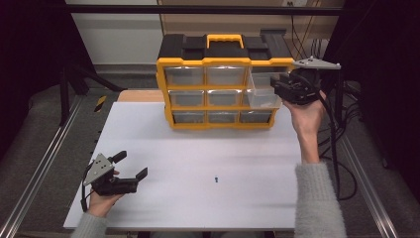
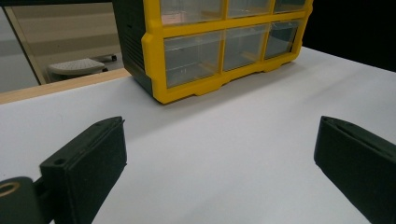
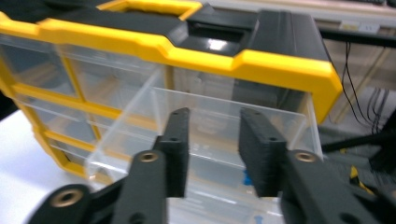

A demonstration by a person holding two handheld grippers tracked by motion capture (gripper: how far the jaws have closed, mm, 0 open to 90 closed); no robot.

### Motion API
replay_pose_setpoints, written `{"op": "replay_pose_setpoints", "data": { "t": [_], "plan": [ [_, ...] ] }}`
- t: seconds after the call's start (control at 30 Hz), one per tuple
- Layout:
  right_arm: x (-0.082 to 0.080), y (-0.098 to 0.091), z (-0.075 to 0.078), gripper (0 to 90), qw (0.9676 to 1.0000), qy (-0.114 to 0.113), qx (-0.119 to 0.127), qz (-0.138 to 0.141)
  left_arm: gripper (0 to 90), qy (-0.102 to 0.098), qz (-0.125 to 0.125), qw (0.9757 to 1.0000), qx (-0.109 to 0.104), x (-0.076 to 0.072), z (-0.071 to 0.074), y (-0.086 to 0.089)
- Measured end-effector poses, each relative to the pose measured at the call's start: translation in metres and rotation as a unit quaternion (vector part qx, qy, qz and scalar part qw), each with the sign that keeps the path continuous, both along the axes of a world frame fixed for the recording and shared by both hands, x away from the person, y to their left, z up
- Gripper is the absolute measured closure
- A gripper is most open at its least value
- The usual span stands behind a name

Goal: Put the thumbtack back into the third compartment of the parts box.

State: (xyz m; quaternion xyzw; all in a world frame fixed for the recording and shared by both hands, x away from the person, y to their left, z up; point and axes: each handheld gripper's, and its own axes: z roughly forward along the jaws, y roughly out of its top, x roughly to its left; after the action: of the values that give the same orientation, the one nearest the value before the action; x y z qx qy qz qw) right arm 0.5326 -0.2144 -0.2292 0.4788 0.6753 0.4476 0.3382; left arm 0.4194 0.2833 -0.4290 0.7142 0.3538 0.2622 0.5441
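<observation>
High view: yellow drawer cabinet [image 1: 220, 84] sitting at the far side of the white surface [image 1: 208, 158]; clear drawer [image 1: 262, 89] sticking out at its upper right, right gripper [image 1: 285, 89] at its front. Left gripper [image 1: 132, 167] resting near-left, jaws spread. Tiny blue bit [image 1: 217, 179] lying mid-surface.
Left gripper view: jaws gaping wide, cabinet ahead.
Right gripper view: jaws parted, drawer's front wall [image 3: 210, 121] sitting between them; cannot tell if pinching.

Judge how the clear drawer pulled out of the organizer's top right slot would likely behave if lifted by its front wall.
The clear drawer looks thin-walled and rigid, so probably light, flexing slightly under a pinch. Its glossy plastic may slip between the right gripper's jaws. Something small and blue seems to lie inside; tilting could slide it. The organizer looks bulkier and should stay put.
</observation>
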Motion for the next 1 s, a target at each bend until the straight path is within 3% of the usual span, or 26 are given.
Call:
{"op": "replay_pose_setpoints", "data": {
  "t": [0.23, 0.43, 0.67, 1.0],
  "plan": [
    [-0.021, 0.004, 0.003, 43.1, 0.9989, -0.04, 0.01, 0.022, 2.0, -0.001, -0.001, 1.0, 0.001, 0.0, 0.0, 0.0],
    [-0.034, 0.005, 0.001, 30.2, 0.9976, -0.061, 0.014, 0.03, 1.9, -0.001, 0.0, 1.0, 0.001, 0.0, 0.0, 0.0],
    [-0.05, 0.007, -0.009, 17.0, 0.996, -0.073, 0.023, 0.046, 1.9, -0.001, 0.0, 1.0, 0.0, -0.001, 0.001, 0.0],
    [-0.067, 0.014, -0.024, 9.2, 0.9949, -0.075, 0.031, 0.059, 1.8, -0.001, 0.0, 1.0, 0.001, -0.001, 0.001, 0.0]
  ]
}}
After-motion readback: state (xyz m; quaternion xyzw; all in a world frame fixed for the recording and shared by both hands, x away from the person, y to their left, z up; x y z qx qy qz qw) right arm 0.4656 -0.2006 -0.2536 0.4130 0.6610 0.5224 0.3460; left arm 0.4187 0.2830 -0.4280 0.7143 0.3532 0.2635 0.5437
